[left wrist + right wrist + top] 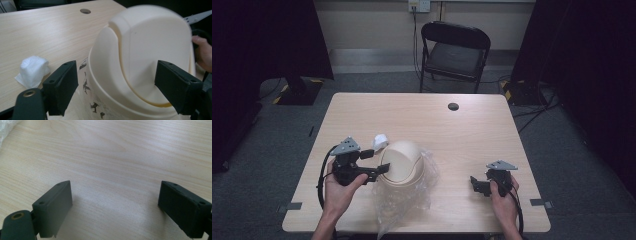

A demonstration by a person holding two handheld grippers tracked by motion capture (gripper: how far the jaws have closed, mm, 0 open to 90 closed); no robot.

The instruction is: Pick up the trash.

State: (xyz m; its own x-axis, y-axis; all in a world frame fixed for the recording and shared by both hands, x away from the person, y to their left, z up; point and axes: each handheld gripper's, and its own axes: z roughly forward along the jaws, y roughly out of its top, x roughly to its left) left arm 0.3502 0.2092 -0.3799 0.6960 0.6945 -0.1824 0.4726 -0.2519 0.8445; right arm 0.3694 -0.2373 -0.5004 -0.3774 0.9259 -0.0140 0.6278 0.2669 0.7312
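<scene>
Facing: the left tool (379, 161) points across the bench (472, 130) at the bin (402, 162), level with its domed lid.
Left tool, opening: jaws stand wide apart, nothing pressed between the pads.
Left tool, contact: in the high view its tips lie at the bin's left side; whether they touch it, I cannot tell.
Left tool, own view: the two black jaws frame the bin (142, 60), with the cream swing lid in the gap ahead of them.
Left hand: the left hand (339, 187) grips the tool's body from below.
Bin: cream, domed, standing in a clear bag (412, 192) near the bench's front edge, just right of the left tool.
Bag: crumpled and spread around the bin's base, with black print on it in the left gripper view.
Tissue: a white wad (380, 141) lies on the bench behind the left tool, just beside the bin's left side and apart from the jaws (32, 70).
Right tool: the right tool (476, 184) sits well apart from the bin, at the right front of the bench.
Right tool, opening: jaws spread wide over bare wood (112, 157), holding nothing.
</scene>
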